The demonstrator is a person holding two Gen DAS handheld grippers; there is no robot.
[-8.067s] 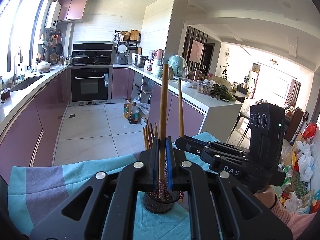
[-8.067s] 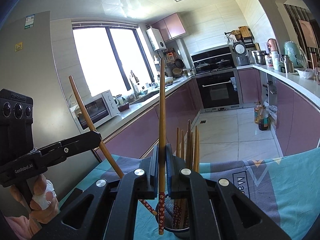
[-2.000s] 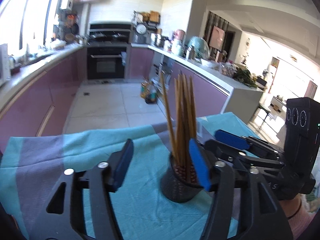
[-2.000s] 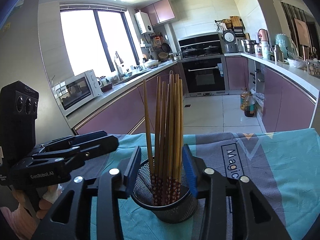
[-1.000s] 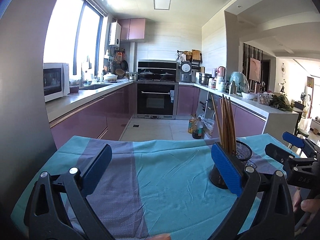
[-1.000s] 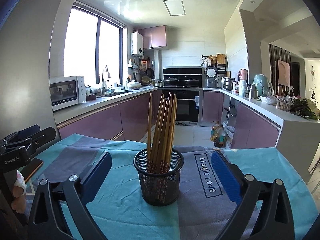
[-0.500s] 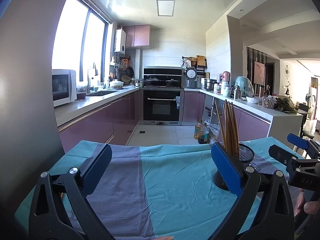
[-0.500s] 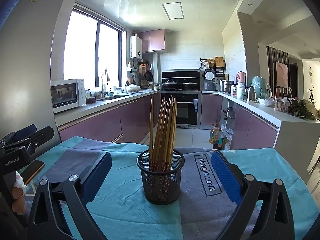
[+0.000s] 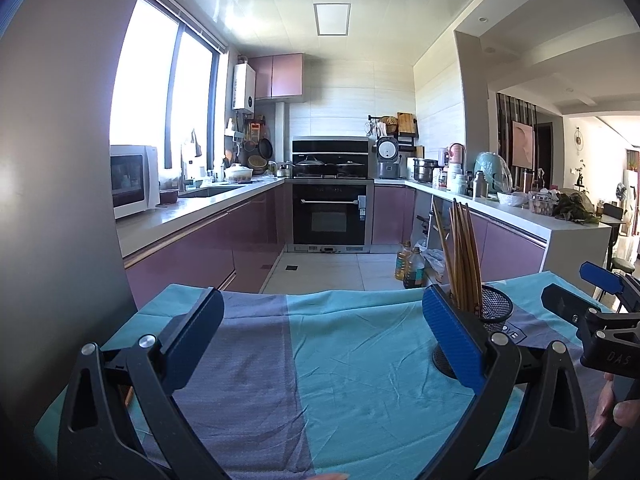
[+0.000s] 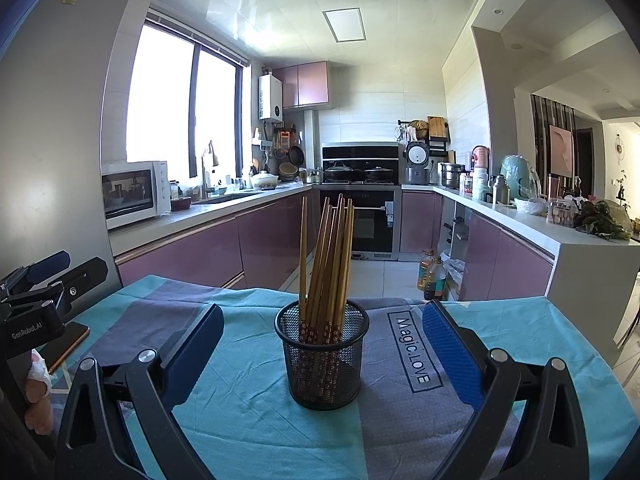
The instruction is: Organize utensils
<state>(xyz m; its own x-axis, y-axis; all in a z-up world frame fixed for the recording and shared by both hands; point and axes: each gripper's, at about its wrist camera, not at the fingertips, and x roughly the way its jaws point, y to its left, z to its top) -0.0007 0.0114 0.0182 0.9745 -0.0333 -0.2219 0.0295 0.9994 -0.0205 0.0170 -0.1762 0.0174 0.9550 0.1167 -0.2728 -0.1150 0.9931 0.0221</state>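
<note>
Legibly, cloth point(image 10: 472, 408) print "Magic.LOVE"; left tool point(image 10: 48, 280) marked "GenRobot.AI".

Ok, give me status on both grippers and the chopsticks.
Left gripper open, empty. Right gripper open, empty. Chopsticks all upright in mesh holder on the tablecloth. Nothing between grippers and holder.

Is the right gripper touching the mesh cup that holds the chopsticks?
Apart. In the right wrist view the right gripper is wide open, and tablecloth shows between each finger and the mesh cup.
</note>
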